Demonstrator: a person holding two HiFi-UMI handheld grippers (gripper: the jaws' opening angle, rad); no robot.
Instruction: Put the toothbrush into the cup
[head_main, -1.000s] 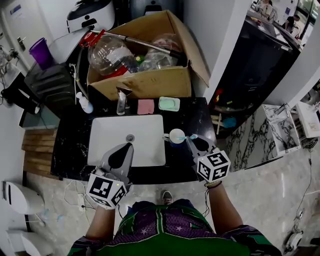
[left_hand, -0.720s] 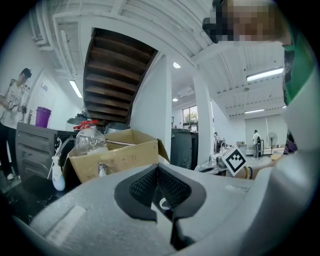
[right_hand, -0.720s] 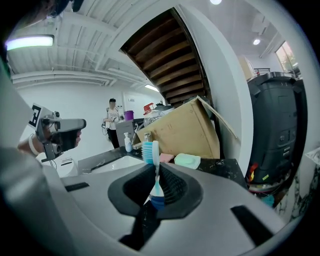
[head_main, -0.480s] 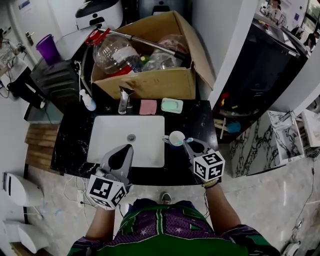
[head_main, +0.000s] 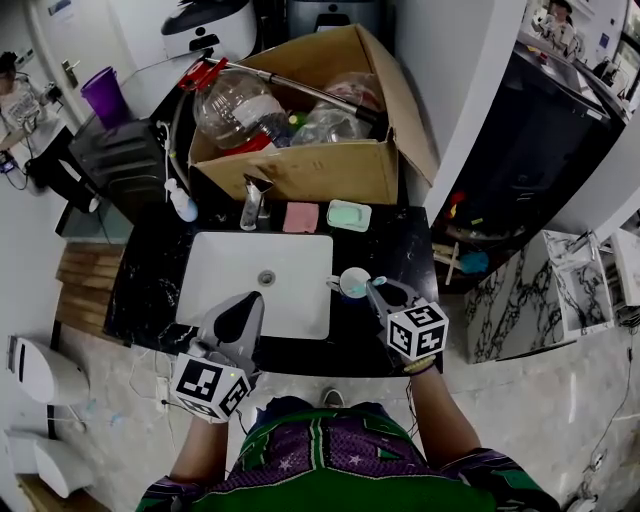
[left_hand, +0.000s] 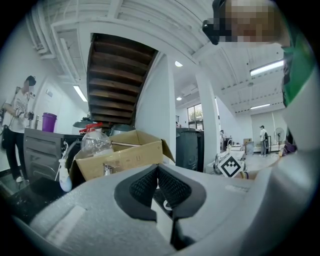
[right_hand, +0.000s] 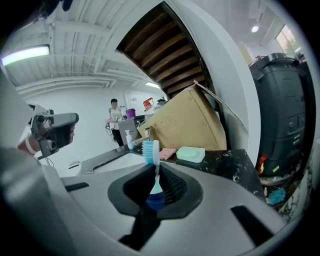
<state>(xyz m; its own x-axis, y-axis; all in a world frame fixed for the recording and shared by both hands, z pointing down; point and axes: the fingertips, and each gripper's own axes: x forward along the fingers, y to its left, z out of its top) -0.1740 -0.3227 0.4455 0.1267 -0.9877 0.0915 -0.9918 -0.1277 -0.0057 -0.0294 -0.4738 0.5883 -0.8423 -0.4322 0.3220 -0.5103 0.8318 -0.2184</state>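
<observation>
A white cup (head_main: 352, 283) stands on the black counter (head_main: 398, 240), just right of the sink. My right gripper (head_main: 378, 291) is right beside the cup, shut on a blue-and-white toothbrush (head_main: 379, 281). The brush's head points at the cup's rim. In the right gripper view the toothbrush (right_hand: 152, 152) stands up from between the jaws of the right gripper (right_hand: 156, 172), bristles at the top. My left gripper (head_main: 250, 301) hovers over the front of the sink. In the left gripper view the left gripper (left_hand: 157, 168) is shut with nothing in it.
The white sink (head_main: 225, 262) has a tap (head_main: 252, 205) at its back. A pink block (head_main: 300, 217) and a green soap dish (head_main: 347, 214) lie behind it, and a pump bottle (head_main: 182, 204) to the left. Behind stands a cardboard box (head_main: 300, 168) full of bottles.
My right gripper has edged slightly left toward the cup with the toothbrush. The left gripper stays over the sink's front. The head view has shifted a little.
</observation>
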